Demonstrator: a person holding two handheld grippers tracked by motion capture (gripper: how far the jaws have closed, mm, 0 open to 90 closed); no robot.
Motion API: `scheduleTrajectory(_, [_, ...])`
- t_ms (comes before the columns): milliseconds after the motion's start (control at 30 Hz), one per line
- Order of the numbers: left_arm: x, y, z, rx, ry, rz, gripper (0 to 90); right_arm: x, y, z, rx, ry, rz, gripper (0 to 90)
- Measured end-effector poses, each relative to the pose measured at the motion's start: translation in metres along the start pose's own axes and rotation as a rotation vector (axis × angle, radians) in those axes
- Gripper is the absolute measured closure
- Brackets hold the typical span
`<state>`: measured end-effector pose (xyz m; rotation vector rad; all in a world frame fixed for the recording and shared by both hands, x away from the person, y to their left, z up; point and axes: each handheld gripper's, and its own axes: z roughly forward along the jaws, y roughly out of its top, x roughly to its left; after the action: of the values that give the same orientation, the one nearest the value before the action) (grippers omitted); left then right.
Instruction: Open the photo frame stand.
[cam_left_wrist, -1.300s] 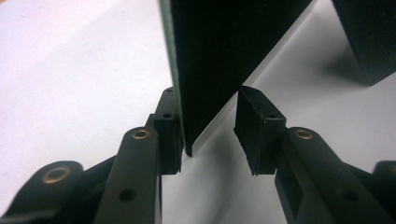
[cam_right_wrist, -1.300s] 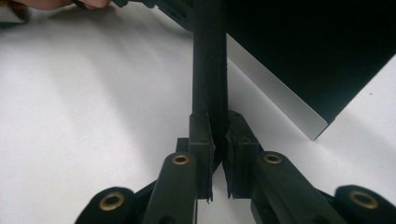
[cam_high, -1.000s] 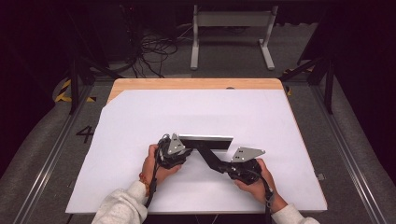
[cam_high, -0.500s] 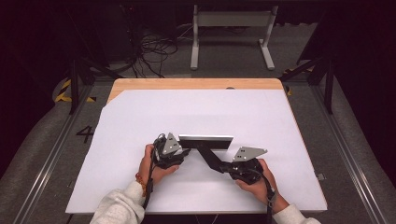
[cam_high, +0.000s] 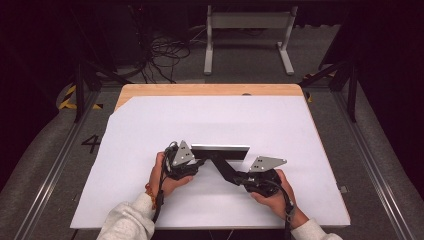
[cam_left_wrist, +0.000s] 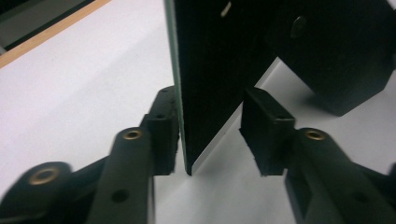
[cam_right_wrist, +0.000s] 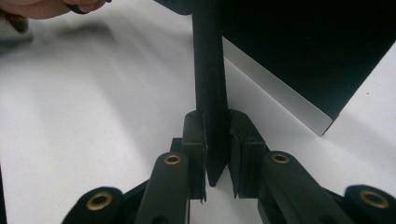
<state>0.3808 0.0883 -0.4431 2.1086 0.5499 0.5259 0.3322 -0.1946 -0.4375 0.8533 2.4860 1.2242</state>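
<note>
A flat black panel with a silver edge (cam_high: 220, 148) stands on its long edge on the white sheet (cam_high: 150, 125). A black strut (cam_high: 222, 165) runs from its back toward the person. My left gripper (cam_high: 197, 159) straddles the panel's left end. In the left gripper view the panel (cam_left_wrist: 215, 70) rests against one pad while the other pad (cam_left_wrist: 266, 130) stands clear. These jaws (cam_left_wrist: 210, 135) have just been closing. My right gripper (cam_high: 235, 177) holds the strut's tip. Its pads (cam_right_wrist: 216, 140) hug the strut (cam_right_wrist: 210, 70) though the jaws have just been opening a little.
The white sheet covers a wooden table (cam_high: 210, 90) whose far edge shows bare. Metal rails (cam_high: 370, 165) run along both sides. Cables (cam_high: 165, 50) and a grey stand (cam_high: 245, 30) lie on the floor beyond. The person's other hand (cam_right_wrist: 42, 7) shows in the right gripper view.
</note>
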Motion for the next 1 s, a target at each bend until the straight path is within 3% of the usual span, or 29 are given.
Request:
scheduleTrajectory(167, [-0.001,0.000,0.000,0.002,0.007,-0.004,62.5,-0.001,-0.001,0.000,0.000,-0.006,0.007,83.7])
scheduleTrajectory(467, [-0.004,0.000,0.000,0.010,0.029,0.004,62.4,0.000,-0.001,-0.001,0.006,-0.014,0.003,84.5])
scheduleTrajectory(733, [-0.001,-0.001,-0.001,0.007,0.009,-0.001,63.0,0.002,-0.001,-0.002,0.003,-0.022,-0.006,82.6])
scheduleTrajectory(1000, [0.006,0.004,-0.021,-0.069,-0.025,-0.005,57.7,0.002,0.004,-0.019,-0.057,-0.049,-0.010,82.0])
